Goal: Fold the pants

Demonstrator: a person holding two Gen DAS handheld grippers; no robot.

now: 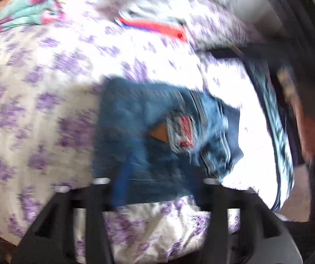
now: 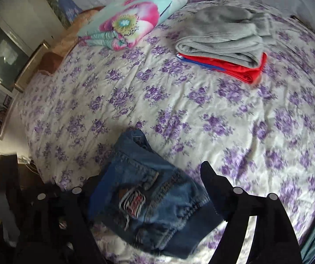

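A wide bed (image 2: 201, 114) fills my view, its cotton cover cream with purple flower sprigs, softly creased all over. At the far left of it lies a puffy folded quilt (image 2: 131, 17) in teal with a big pink bloom printed on it. Far right sits a folded grey fleece garment (image 2: 223, 35), thick and rounded at its fold, stacked on a flat red garment (image 2: 245, 68) of smoother cloth with a blue stripe along its edge.

The pants (image 2: 148, 200) lie at the near edge of the bed, folded into a compact, roughly square bundle of blue denim. The weave is coarse, the seams heavily stitched, and on top is a frayed rip with white threads and a red patch behind it, beside a small tan leather label.

My right gripper (image 2: 148, 184) hangs above the bundle, its black jaws spread wide to either side of the denim and closed on nothing. My left gripper (image 1: 157, 180) is also parted wide, its dark fingers framing the near edge of the pants (image 1: 157, 127) with nothing between them; that view is smeared with blur.
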